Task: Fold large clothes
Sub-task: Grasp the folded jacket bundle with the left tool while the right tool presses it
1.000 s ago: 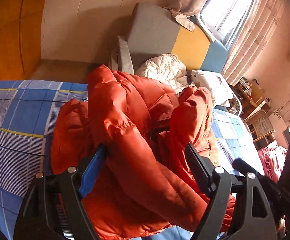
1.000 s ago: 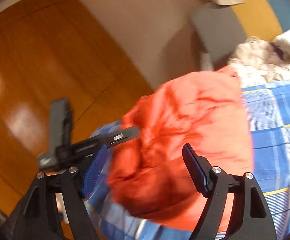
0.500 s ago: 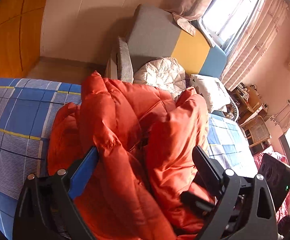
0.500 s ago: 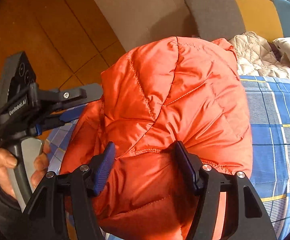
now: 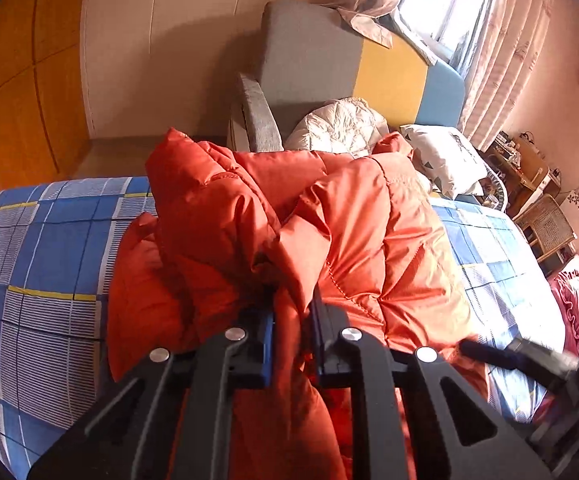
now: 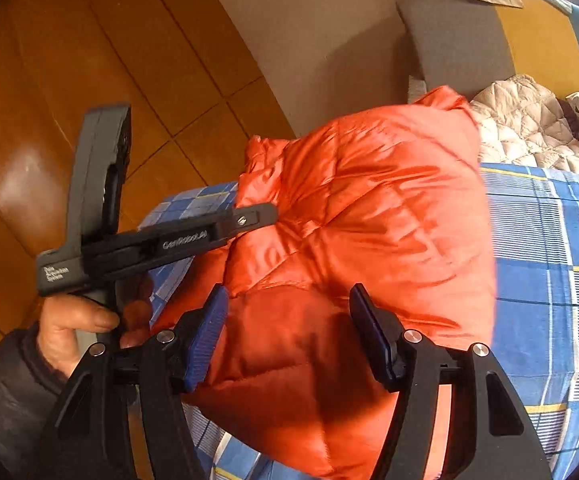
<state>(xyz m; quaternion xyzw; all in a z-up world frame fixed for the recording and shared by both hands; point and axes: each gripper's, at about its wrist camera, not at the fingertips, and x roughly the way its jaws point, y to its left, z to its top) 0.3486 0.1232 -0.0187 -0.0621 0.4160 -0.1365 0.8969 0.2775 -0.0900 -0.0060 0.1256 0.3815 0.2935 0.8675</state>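
Note:
An orange puffer jacket (image 5: 361,224) lies bunched on the blue checked bedspread (image 5: 45,248). My left gripper (image 5: 292,320) is shut on a fold of the jacket, pinched between its blue pads. In the right wrist view the jacket (image 6: 369,220) fills the middle. My right gripper (image 6: 289,320) is open, its fingers (image 6: 205,332) on either side of the jacket's near bulge. The left gripper (image 6: 249,218) shows there from the side, its tips at the jacket's left edge.
A grey, yellow and blue sofa (image 5: 385,68) stands behind the bed, with a cream quilted jacket (image 5: 337,124) and a white pillow (image 5: 445,160) on it. Wooden wardrobe panels (image 6: 69,60) are to the left. Wicker furniture (image 5: 545,224) stands at the right.
My left gripper has closed on a fold of the jacket. My right gripper has opened wider and pulled back a little from the jacket.

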